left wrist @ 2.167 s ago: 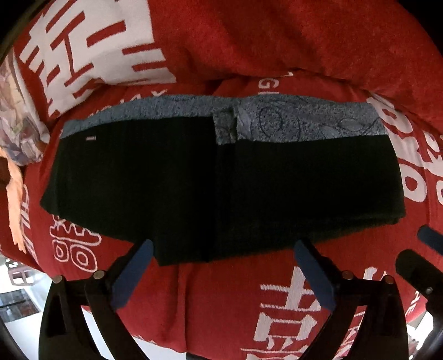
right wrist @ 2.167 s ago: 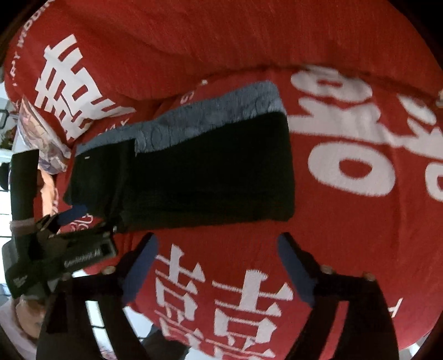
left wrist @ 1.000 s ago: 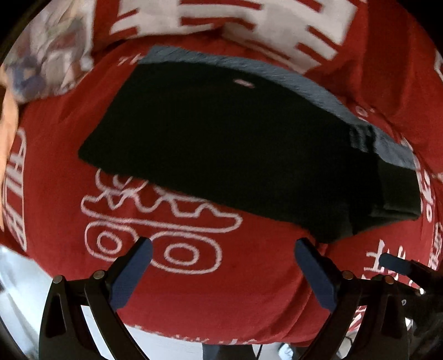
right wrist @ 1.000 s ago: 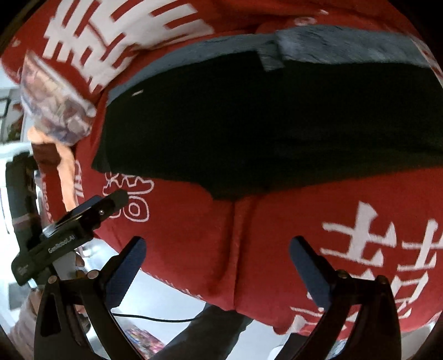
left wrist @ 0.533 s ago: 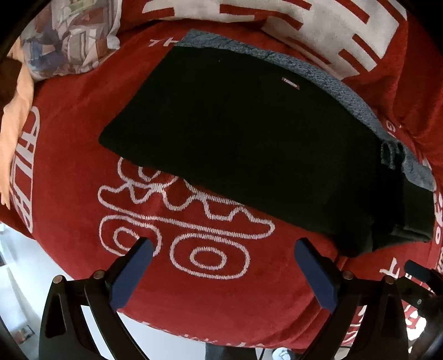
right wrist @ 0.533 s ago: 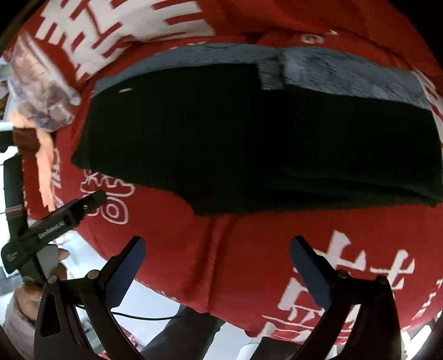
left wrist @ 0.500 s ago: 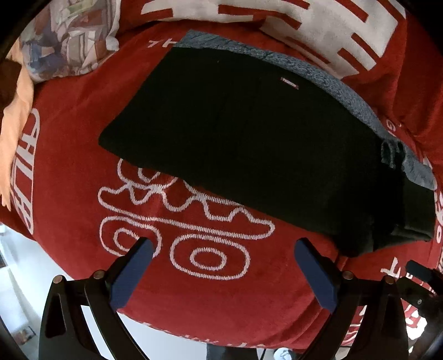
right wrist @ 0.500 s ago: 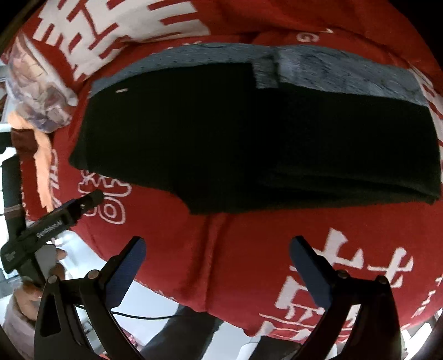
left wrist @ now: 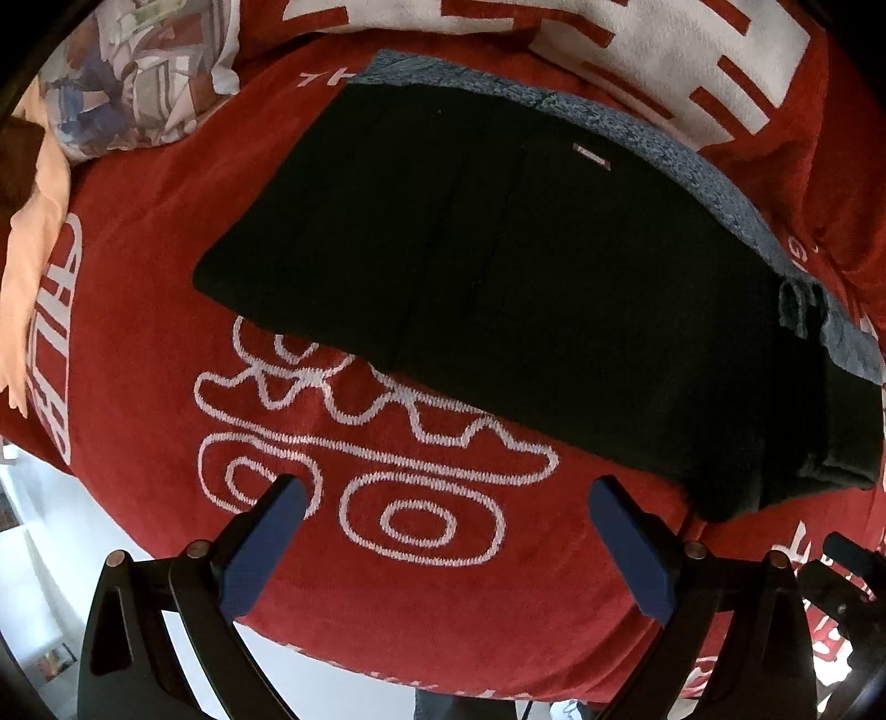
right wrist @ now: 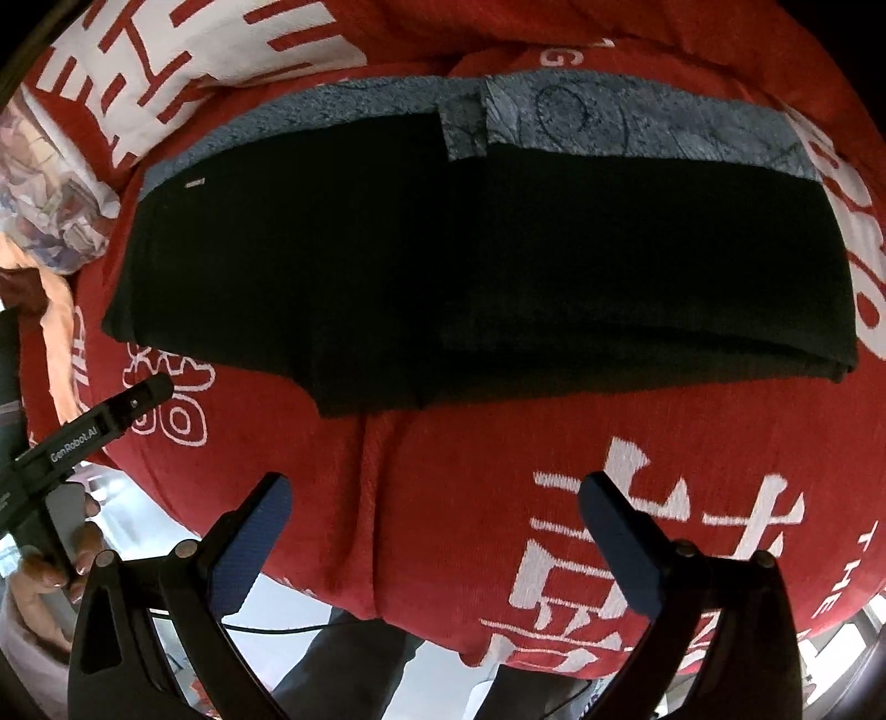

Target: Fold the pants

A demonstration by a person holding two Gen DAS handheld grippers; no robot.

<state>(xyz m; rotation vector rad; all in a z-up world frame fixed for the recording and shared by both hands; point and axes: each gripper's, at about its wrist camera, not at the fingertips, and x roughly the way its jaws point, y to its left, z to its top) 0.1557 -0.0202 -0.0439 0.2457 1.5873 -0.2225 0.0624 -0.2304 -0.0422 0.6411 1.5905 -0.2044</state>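
Black pants (left wrist: 531, 288) with a grey-blue patterned lining strip along the far edge lie flat on a red blanket (left wrist: 166, 343); the right part is folded over in layers. They also show in the right wrist view (right wrist: 470, 277). My left gripper (left wrist: 443, 493) is open and empty, hovering over the blanket just short of the pants' near left edge. My right gripper (right wrist: 437, 493) is open and empty, over the blanket short of the pants' near edge. The left gripper's body shows at the left of the right wrist view (right wrist: 88, 432).
The red blanket with white characters (right wrist: 637, 526) covers a bed; its near edge drops off just below both grippers. A patterned pillow (left wrist: 127, 72) and an orange cloth (left wrist: 33, 249) lie at the far left. A thick red fold (right wrist: 554, 27) lies behind the pants.
Both grippers swung left over two seconds; in the last half second the views have held almost still. Both stay open. The pants have not moved.
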